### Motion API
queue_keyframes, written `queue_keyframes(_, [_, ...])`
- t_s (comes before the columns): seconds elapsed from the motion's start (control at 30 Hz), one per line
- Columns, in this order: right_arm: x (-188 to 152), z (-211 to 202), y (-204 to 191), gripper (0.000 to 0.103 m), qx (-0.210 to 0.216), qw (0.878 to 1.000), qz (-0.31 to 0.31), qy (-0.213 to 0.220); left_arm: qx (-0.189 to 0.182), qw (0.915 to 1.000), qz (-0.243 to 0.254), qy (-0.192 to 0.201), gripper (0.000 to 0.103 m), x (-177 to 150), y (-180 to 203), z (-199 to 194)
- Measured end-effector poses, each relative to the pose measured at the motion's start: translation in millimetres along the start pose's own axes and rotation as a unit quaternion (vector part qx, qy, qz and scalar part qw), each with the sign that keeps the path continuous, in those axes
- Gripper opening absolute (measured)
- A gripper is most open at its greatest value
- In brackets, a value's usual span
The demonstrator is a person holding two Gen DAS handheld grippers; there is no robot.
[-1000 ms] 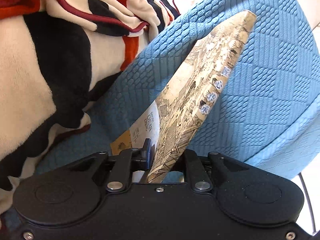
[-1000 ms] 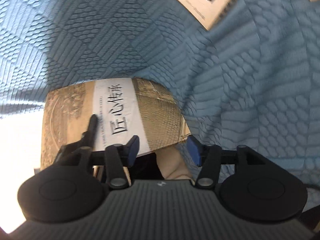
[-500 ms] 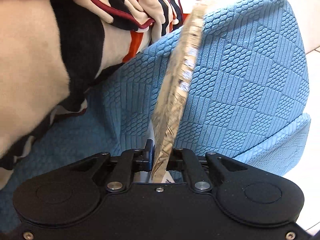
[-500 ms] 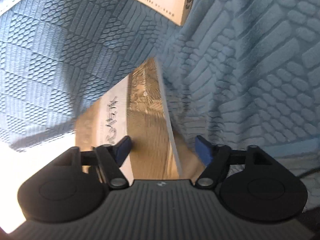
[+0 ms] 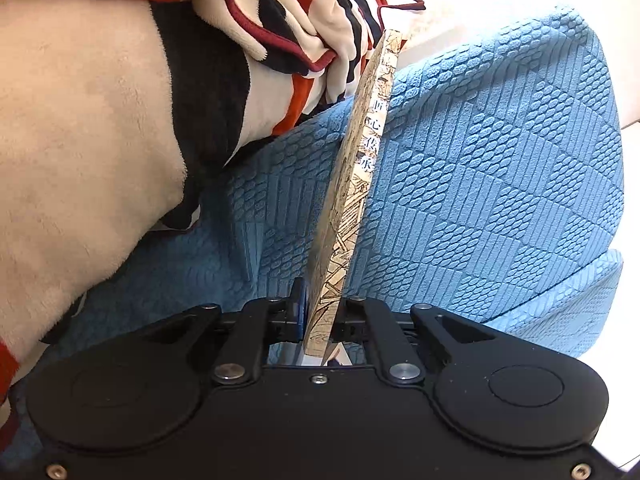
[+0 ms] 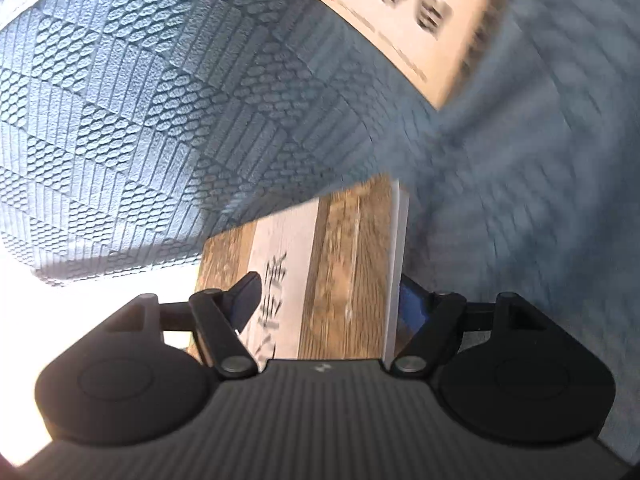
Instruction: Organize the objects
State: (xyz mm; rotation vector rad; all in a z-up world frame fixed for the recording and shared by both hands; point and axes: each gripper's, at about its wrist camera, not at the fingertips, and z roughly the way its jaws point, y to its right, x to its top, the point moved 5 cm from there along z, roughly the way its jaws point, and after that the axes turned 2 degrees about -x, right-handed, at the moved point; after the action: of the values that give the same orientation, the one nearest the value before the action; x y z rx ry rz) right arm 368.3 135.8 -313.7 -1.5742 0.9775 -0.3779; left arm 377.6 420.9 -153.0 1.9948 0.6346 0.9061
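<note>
Left hand-held gripper (image 5: 320,316): pressed together on the book (image 5: 360,184), pinching its near lower edge. Book held on edge, spine up and toward the lens, running straight ahead and slightly right from the pinch. Left of the book and gripper: a plush striped blanket (image 5: 104,120) in cream, black and red, bunched high, its folds reaching to just beside the book's far end. Below and behind the book, and filling the right: a blue textured cover (image 5: 500,168) over a rounded cushion shape. Pale bright surface past its right edge, too washed out to tell what.

Right hand-held gripper (image 6: 328,300): spread wide, jaws not pressing on anything. Same book (image 6: 344,264) seen from the right wrist, cover face toward the lens with a white title band, lying between the two fingers. Left finger (image 6: 244,296) in front of the cover near the title band; right finger's blue pad just beside the white page edge, contact not clear through the blur. Left of the gripper: bright glare low down, blue cover above. Ahead and up to the right: a second book (image 6: 404,20) with a cream cover and dark characters, lying on the blue cover, well apart from the gripper. Right side blurred blue fabric.
</note>
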Motion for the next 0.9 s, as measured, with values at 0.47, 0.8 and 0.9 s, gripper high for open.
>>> queue_keyframes(0.47, [24,15,-9,0.026,-0.069,0.99,-0.122,-0.02,0.014,0.9999,0.009,0.001,0.009,1,0,-2])
queue_keyframes(0.8, [22,-41,-64,0.012,-0.046,0.973,-0.225,0.039,0.024,0.9994,0.023,-0.009,0.009,-9,5,-13])
queue_keyframes(0.9, [15,-60,-84,0.01,-0.051,0.958,-0.277,0.061,0.021,0.9994,0.002,-0.028,0.009,-16,-2,-13])
